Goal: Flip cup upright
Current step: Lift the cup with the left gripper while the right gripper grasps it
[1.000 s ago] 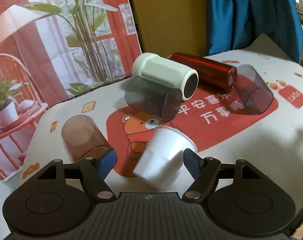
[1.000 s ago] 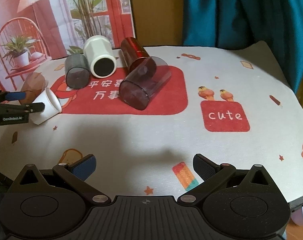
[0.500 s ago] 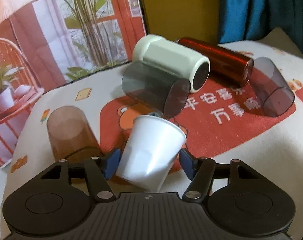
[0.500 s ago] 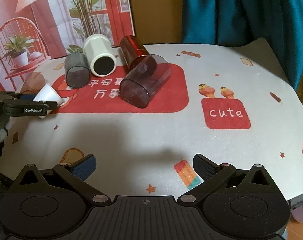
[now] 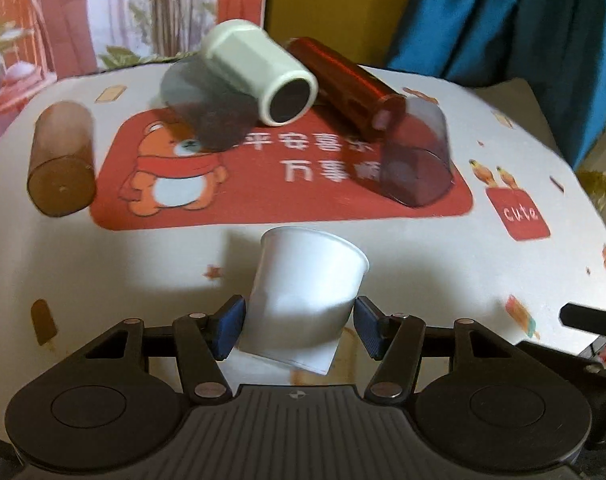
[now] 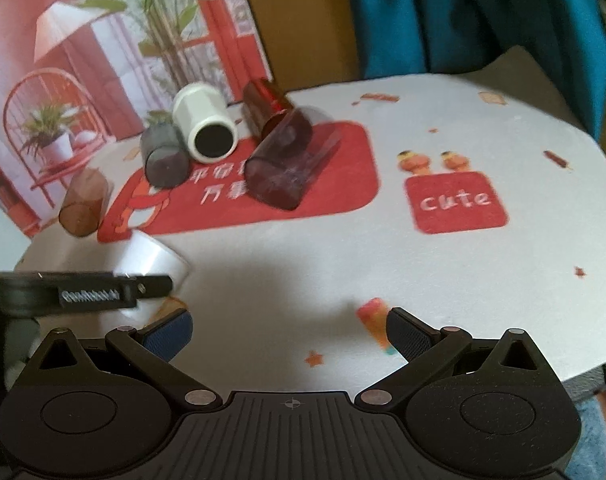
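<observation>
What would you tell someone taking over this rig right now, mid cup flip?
Left gripper: shut on the white paper cup, pads on its lower body, mouth pointing up and away, tilted. It looks lifted off the tablecloth, near the front edge.
Right gripper: open, holding nothing, hovering over the cloth.
Other cups lie on their sides at the back: brown cup, grey cup, white mug, red tumbler, smoky cup.
Done: paper cup picked up and mostly turned.
Left: level it, set it on its base, release.
</observation>
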